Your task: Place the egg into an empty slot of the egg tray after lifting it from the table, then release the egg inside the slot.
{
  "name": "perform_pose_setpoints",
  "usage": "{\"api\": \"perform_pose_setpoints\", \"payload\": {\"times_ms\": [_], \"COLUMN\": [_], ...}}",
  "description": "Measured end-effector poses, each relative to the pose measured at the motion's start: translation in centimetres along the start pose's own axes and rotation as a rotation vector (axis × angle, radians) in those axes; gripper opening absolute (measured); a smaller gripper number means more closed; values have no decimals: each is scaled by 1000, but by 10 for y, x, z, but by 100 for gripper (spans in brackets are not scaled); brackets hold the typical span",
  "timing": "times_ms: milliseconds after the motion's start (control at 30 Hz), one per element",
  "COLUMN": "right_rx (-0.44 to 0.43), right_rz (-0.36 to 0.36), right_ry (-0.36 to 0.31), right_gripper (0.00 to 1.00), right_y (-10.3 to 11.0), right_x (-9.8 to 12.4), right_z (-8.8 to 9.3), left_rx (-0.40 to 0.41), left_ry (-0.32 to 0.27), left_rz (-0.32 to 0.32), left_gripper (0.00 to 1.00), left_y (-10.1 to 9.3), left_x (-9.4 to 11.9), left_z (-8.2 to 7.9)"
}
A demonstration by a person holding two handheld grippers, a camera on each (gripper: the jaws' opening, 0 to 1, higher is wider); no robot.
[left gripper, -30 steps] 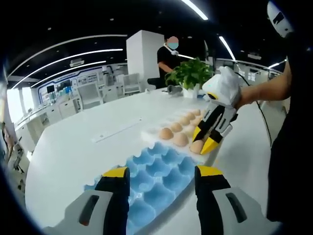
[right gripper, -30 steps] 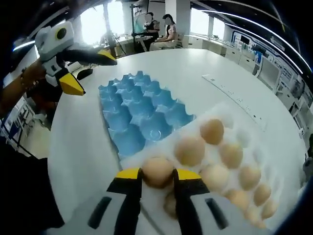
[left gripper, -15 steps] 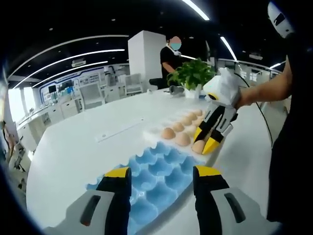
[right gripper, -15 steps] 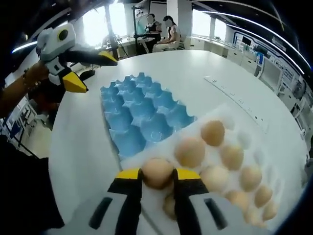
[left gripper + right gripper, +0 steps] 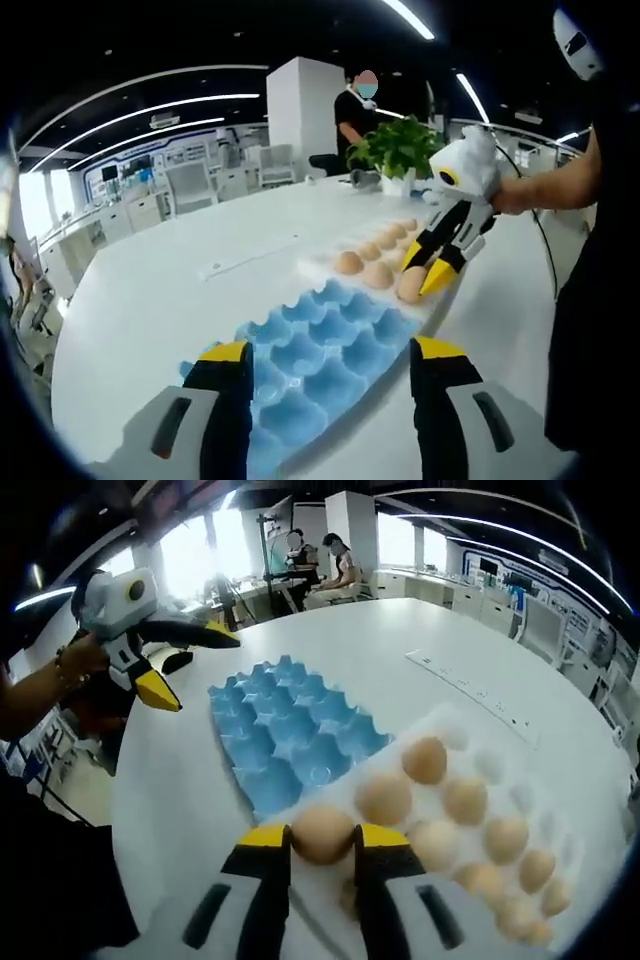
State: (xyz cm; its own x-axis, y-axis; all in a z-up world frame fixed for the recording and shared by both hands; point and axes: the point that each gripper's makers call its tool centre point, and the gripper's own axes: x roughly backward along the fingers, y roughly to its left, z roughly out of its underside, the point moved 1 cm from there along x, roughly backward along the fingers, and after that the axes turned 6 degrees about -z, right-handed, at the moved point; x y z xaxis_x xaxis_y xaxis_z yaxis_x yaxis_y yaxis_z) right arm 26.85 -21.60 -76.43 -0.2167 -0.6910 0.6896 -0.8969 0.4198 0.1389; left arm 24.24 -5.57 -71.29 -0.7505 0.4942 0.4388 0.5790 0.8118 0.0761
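Observation:
A brown egg (image 5: 323, 832) sits between the yellow tips of my right gripper (image 5: 323, 840), which is shut on it, just above the near corner of a white tray (image 5: 490, 765) holding several more eggs. A blue egg tray (image 5: 290, 730) with empty slots lies beside it on the white table. In the left gripper view the right gripper (image 5: 428, 279) comes in from the right with the egg (image 5: 410, 287) at its tips, by the far end of the blue egg tray (image 5: 320, 350). My left gripper (image 5: 330, 355) stands open over the tray's near end; the left gripper (image 5: 185, 660) also appears beyond the tray.
A long white strip (image 5: 250, 260) lies on the round table (image 5: 150, 310) left of the trays. A potted plant (image 5: 395, 150) stands at the far edge, with a person (image 5: 355, 115) behind it. The white tray (image 5: 312, 266) abuts the blue one. Desks and chairs fill the room.
My right gripper has lifted the egg slightly off the white tray. The left view has drawn back a little, so more of the blue tray shows.

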Motion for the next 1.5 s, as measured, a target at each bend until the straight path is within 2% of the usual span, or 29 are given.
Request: {"api": "perform_pose_setpoints", "payload": {"times_ms": [100, 267, 367, 533, 833, 1100, 1167, 1500], "right_rx": [-8, -8, 5, 21, 36, 52, 60, 58], "right_rz": [-10, -2, 1, 5, 8, 12, 13, 10], "right_ry": [-10, -39, -35, -30, -40, -36, -42, -41], "right_gripper": [24, 24, 24, 25, 25, 25, 25, 25], "right_y": [1, 0, -1, -1, -1, 0, 0, 1], "right_x": [2, 6, 7, 9, 13, 14, 14, 15], "right_z": [-1, -6, -5, -4, -7, -7, -9, -9], "left_rx": [11, 19, 15, 19, 32, 37, 35, 20], "left_ry": [-3, 8, 17, -6, 17, 6, 18, -3], "left_rz": [15, 2, 1, 1, 12, 23, 20, 22], "left_gripper": [69, 79, 77, 85, 92, 100, 100, 100], "left_y": [-1, 3, 3, 3, 3, -1, 0, 6], "left_x": [0, -2, -1, -2, -2, -1, 0, 1], "left_z": [-2, -2, -1, -7, -5, -7, -6, -10]}}
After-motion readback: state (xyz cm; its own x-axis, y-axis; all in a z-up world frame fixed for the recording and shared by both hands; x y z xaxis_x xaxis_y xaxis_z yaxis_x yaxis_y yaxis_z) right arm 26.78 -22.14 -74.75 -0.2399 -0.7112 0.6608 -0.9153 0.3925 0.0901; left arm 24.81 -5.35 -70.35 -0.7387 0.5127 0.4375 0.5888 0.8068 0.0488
